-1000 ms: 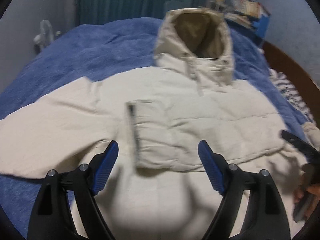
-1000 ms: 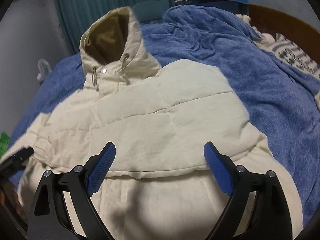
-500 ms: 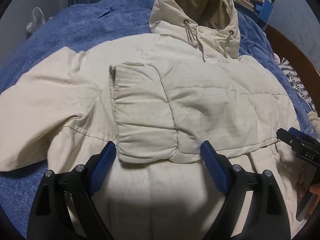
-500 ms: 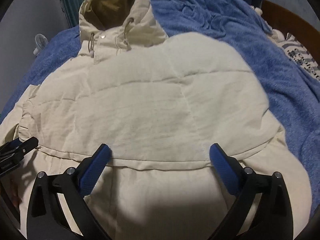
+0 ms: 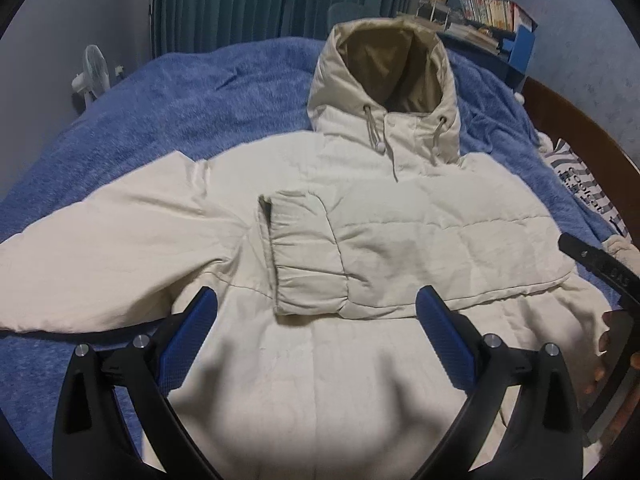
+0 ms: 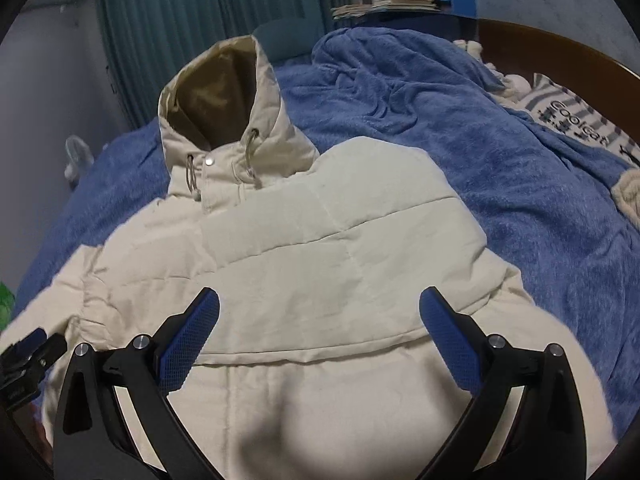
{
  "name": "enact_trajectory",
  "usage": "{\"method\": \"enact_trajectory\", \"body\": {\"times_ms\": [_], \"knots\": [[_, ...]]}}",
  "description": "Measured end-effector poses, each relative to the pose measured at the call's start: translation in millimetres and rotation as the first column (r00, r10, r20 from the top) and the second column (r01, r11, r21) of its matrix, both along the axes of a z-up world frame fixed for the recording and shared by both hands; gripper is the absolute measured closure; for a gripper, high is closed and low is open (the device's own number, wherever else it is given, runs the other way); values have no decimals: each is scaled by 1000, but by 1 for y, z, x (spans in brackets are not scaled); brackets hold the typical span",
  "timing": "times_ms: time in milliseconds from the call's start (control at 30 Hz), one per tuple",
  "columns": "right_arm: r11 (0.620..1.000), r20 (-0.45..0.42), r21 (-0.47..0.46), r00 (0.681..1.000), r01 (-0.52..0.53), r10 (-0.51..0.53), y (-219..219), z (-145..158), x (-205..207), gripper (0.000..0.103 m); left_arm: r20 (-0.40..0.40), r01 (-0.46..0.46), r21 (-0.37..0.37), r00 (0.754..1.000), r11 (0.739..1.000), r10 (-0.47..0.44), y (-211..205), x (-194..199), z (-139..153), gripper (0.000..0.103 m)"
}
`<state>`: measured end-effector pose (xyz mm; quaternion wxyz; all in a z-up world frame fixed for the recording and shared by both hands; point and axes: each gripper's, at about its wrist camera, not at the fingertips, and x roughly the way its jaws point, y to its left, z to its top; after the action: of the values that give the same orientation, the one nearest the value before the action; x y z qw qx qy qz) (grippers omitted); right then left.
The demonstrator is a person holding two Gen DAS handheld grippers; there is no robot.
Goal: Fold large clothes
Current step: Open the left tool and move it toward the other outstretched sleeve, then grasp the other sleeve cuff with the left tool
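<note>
A cream hooded puffer jacket lies front up on a blue blanket. Its hood points away from me. One sleeve is folded across the chest and ends in a cuff. The other sleeve stretches out to the left. My left gripper hovers over the lower front with its jaws opening and nothing between them. My right gripper is open above the folded sleeve's side, also with nothing in it. The right gripper also shows at the edge of the left wrist view, with a hand below it.
The blanket covers a bed with a brown wooden frame on the right. A striped cloth lies by that frame. A white fan, teal curtains and a blue shelf of books stand behind the bed.
Both grippers dipped closer to the jacket half a second ago and have drawn back again. Their jaws stand a little wider than a second ago. The jacket has not moved.
</note>
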<state>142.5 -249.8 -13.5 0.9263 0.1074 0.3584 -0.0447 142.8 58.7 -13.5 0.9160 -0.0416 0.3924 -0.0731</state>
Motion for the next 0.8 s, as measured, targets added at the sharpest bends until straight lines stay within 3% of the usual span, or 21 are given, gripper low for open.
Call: {"method": "enact_trajectory", "body": {"times_ms": [67, 200, 333, 467, 567, 700, 800], "knots": [[1000, 16, 7, 1000, -25, 25, 6, 0, -4, 7, 10, -9, -10, 1000, 1000, 9, 9, -7, 7, 8], [980, -21, -139, 990, -139, 138, 38, -4, -7, 7, 31, -45, -23, 998, 999, 45, 31, -15, 17, 8], [955, -29, -166, 969, -245, 244, 58, -5, -9, 7, 18, -102, -30, 995, 994, 103, 59, -16, 18, 8], [950, -21, -146, 960, -278, 278, 62, -4, -9, 7, -18, -191, -49, 982, 980, 190, 87, -13, 14, 8], [958, -25, -103, 964, -267, 266, 56, -3, -9, 7, -49, -279, -67, 960, 958, 276, 110, -8, 9, 8], [970, -30, -35, 971, -240, 239, 45, -5, -7, 7, -31, -419, 26, 907, 908, 419, 131, -12, 4, 8], [974, -26, -4, 974, -227, 227, 39, -6, -7, 7, -59, -492, 55, 867, 869, 495, 147, -13, -1, 8]]}}
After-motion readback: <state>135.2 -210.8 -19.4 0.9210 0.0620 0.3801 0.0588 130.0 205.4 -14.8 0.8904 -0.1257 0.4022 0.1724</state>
